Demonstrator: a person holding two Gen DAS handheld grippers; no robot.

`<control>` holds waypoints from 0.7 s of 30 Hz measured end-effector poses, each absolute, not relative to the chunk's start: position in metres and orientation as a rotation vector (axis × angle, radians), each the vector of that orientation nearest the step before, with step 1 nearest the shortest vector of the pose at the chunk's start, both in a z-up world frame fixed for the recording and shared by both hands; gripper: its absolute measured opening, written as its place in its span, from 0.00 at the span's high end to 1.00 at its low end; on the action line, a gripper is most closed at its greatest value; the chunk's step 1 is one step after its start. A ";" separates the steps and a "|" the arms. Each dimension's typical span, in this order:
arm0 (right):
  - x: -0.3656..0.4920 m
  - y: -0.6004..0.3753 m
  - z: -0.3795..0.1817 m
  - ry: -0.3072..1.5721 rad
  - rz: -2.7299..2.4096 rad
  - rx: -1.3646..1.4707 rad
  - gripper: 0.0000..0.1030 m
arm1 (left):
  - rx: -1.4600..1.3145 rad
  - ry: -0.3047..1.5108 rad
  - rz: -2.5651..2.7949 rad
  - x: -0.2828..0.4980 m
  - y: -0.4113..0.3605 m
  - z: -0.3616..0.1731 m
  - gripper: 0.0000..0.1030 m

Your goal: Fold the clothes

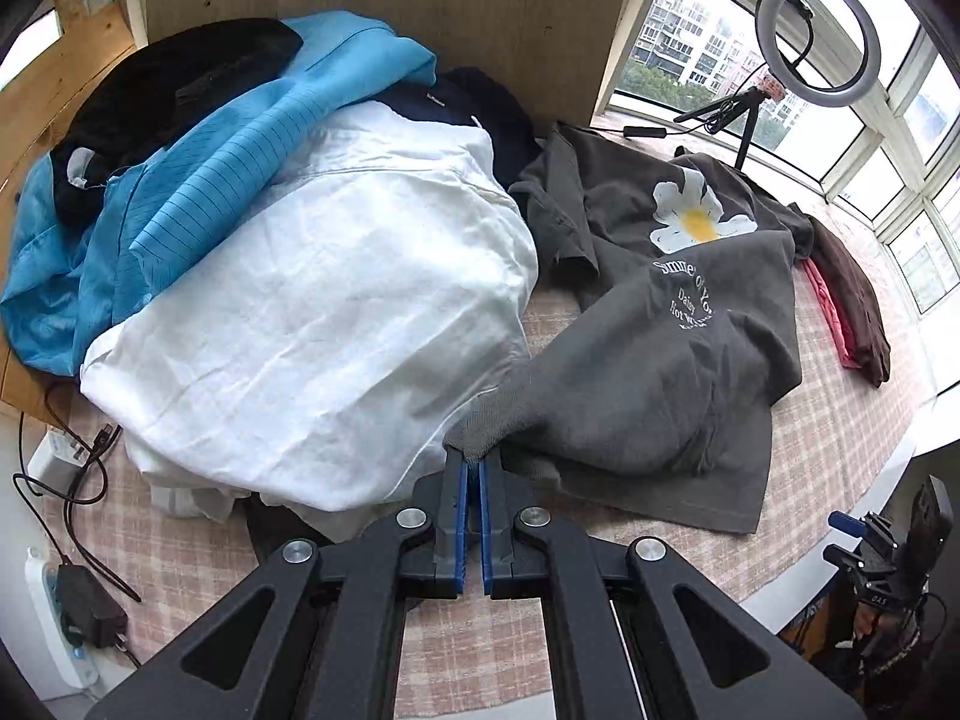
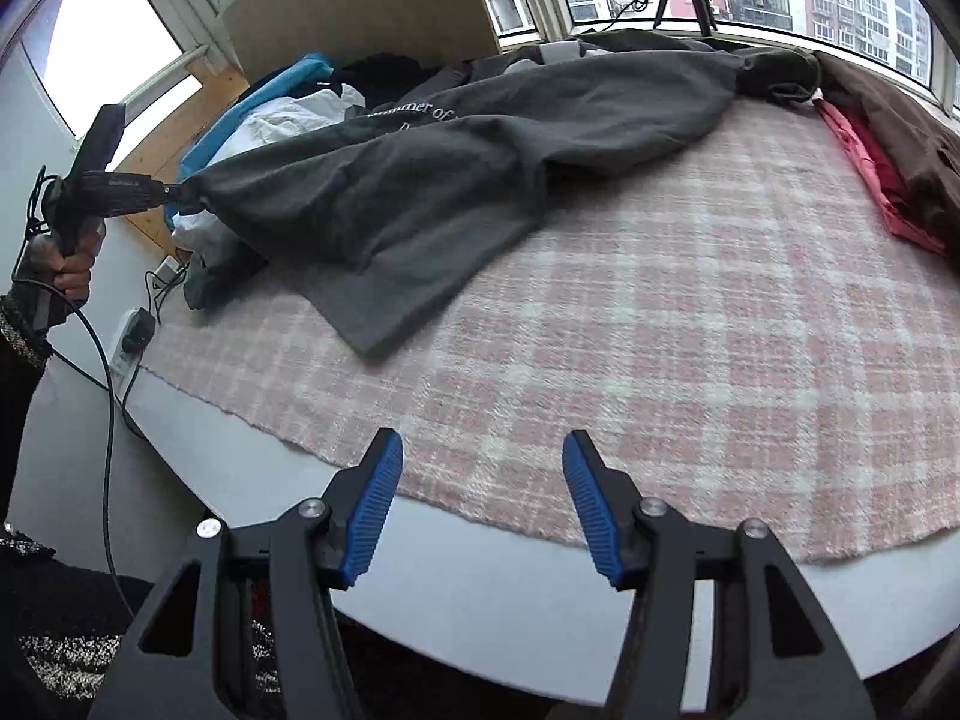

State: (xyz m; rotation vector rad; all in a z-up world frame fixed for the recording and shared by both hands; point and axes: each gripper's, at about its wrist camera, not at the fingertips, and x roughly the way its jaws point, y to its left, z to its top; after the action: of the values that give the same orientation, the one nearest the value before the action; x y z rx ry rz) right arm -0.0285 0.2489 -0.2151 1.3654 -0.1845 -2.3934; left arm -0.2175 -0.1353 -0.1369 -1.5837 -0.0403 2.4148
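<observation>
Nearest in the left wrist view: left gripper (image 1: 473,459), blue pads pressed together on a bunched corner of the grey T-shirt (image 1: 678,324), pinching the cloth and lifting it off the pink plaid cloth (image 1: 840,450) over the table. From the right wrist view, same gripper seen side-on at far left, held roughly level with a hand (image 2: 72,267) wrapped round its grip from below, cable trailing downward, shirt fabric stretched in a ridge from its tip toward the window. Right gripper (image 2: 483,501) spread wide, gripping nothing, hovering over the near edge of the white table (image 2: 480,600), fingers pointing across the plaid toward the shirt, well apart from it. Just left of the grey T-shirt, a heap of clothes: white garment (image 1: 336,312) in front, blue garment (image 1: 198,180) behind, black garment (image 1: 180,96) on top. Right of the shirt, a folded brown garment (image 1: 852,294) lying on a red garment (image 1: 831,312). Farthest back, a ring light (image 1: 816,39) on a tripod by the window.
</observation>
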 end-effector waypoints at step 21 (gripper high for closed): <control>-0.053 0.237 -0.109 0.075 -2.567 1.050 0.96 | -1.384 0.118 2.277 -0.173 -0.114 -0.069 0.98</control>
State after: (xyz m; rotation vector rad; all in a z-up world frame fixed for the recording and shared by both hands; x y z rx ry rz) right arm -0.0527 0.2369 -0.1094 1.0501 0.0753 -2.5672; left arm -0.1731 -0.1141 -0.0695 -1.3840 0.1185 2.2772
